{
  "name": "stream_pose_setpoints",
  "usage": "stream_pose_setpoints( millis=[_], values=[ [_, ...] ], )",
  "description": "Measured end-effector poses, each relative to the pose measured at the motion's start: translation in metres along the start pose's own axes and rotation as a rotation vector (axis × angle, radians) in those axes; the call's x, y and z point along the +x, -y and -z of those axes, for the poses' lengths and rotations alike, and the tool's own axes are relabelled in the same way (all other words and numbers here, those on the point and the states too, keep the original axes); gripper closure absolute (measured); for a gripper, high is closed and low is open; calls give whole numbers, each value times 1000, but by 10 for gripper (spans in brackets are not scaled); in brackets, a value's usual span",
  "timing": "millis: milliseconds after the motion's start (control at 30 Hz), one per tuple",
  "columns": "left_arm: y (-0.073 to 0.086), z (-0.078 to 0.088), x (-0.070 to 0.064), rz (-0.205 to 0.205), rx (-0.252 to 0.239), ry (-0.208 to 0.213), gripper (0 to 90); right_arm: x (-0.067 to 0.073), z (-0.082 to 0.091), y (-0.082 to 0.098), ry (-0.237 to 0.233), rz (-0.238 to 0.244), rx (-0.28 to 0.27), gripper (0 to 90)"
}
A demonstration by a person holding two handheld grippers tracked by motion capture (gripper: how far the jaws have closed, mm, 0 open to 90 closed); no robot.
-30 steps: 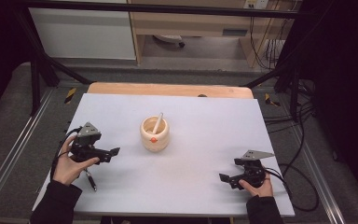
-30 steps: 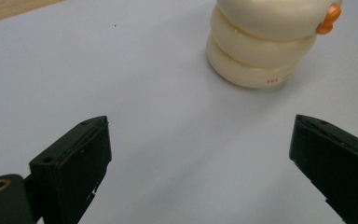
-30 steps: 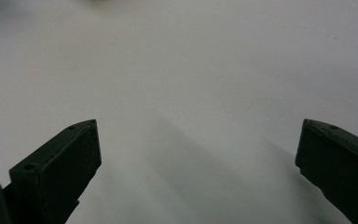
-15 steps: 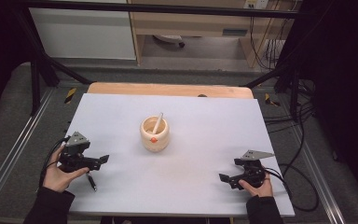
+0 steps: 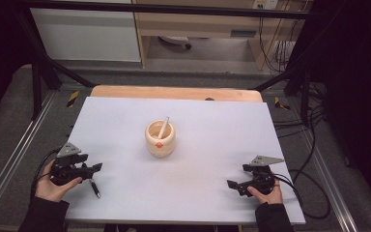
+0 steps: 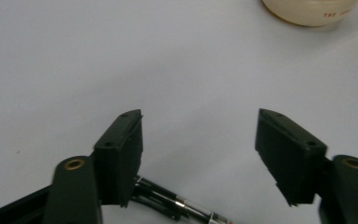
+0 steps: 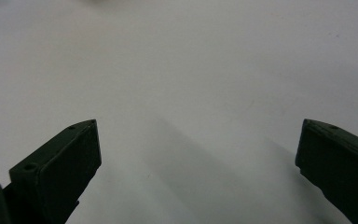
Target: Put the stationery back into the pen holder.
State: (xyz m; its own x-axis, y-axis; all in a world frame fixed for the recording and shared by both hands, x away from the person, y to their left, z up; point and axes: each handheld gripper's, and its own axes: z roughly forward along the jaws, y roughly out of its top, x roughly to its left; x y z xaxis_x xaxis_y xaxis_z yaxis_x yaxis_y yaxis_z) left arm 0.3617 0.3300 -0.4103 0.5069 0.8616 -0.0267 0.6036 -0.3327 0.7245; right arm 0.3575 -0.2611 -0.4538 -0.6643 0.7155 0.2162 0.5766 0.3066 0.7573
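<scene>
1. The pen [image 6: 177, 205], the thing at hand, is seen lying on the white sheet [image 5: 212, 145] near the sheet's front left corner; it is cut off by the frame edge and partly hidden behind one jaw.
2. The left gripper [image 5: 95, 167] is held just above the pen, its jaws partly apart and just closing, with nothing clamped.
3. The right gripper [image 5: 233, 184] is seen near the front right corner, jaws spread wide and empty.
4. At the sheet's middle the cream cup [image 5: 160, 138] is found, a stick [image 5: 163, 127] leaning inside; its lettering is too small to read.
</scene>
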Motion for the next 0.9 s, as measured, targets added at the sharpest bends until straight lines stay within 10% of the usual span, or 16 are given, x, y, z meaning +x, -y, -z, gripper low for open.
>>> stream_pose_setpoints(
  millis=[533, 900],
  values=[
    [18, 10, 20, 92, 48, -81, 834, 0, 0, 0, 1, -4, -1, 7],
    [29, 3, 30, 134, 91, -100, 897, 0, 0, 0, -1, 0, -3, 7]
  ],
)
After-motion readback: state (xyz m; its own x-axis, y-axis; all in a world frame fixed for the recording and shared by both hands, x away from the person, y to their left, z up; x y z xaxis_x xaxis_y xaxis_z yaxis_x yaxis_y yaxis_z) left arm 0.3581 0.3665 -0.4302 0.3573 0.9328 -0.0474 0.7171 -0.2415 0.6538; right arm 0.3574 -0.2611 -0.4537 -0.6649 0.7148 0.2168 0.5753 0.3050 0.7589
